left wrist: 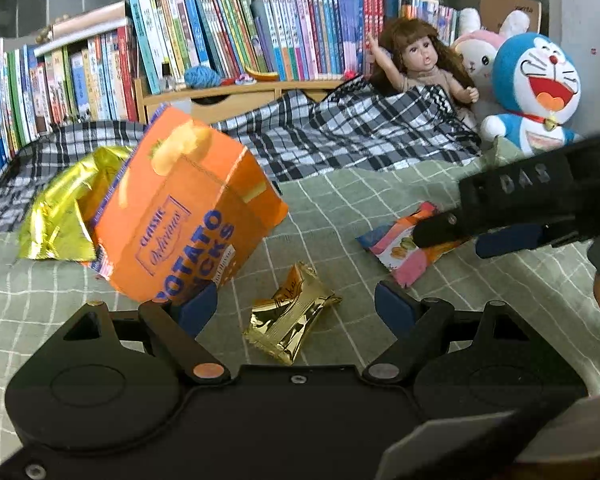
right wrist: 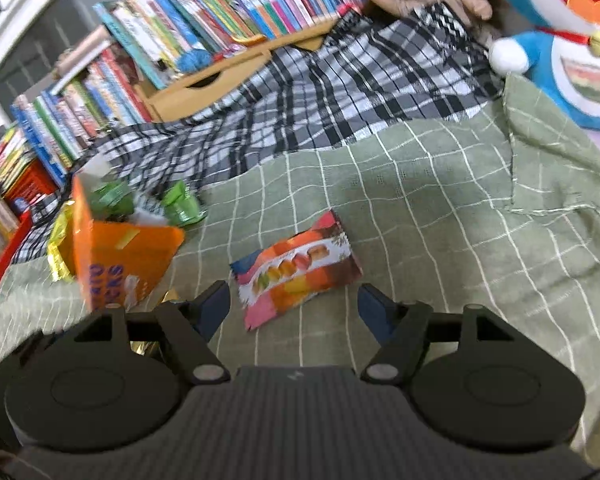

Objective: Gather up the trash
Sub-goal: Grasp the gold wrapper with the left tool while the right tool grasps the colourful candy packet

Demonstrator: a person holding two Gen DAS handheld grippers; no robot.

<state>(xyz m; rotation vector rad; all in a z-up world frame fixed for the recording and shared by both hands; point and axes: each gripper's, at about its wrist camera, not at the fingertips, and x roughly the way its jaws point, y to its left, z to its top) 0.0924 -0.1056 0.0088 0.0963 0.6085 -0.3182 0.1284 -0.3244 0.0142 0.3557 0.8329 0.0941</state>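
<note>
While my left gripper (left wrist: 296, 304) stands wide with nothing between its blue pads, part of what I need is screened from me: the orange cardboard potato-stick box (left wrist: 188, 212) sits tilted right over the left pad and covers much of the crumpled gold foil bag (left wrist: 64, 208) behind it. I can read only part of the box's lettering. Just ahead of the open jaws, on the green grid-patterned blanket (left wrist: 340, 200), lies a small shiny gold wrapper (left wrist: 292, 320), creased and puffed.

My right gripper (right wrist: 294, 306) is also spread wide and empty. From the left wrist view I see it coming in from the right edge, blurred, its tips (left wrist: 440, 228) overlapping the pink and orange snack packet (right wrist: 296, 268), so I cannot tell there whether they touch it. From the right wrist view the flat, glossy packet lies on the blanket just ahead of the pads, apart from them. The box's open top shows green wrappers (right wrist: 180, 204), smeared by blur.

Behind, a soft black-and-white plaid cloth (left wrist: 340, 132) rumples up toward a doll (left wrist: 420, 60) and a blue plush toy (left wrist: 536, 88), the latter cut off in the right view.
</note>
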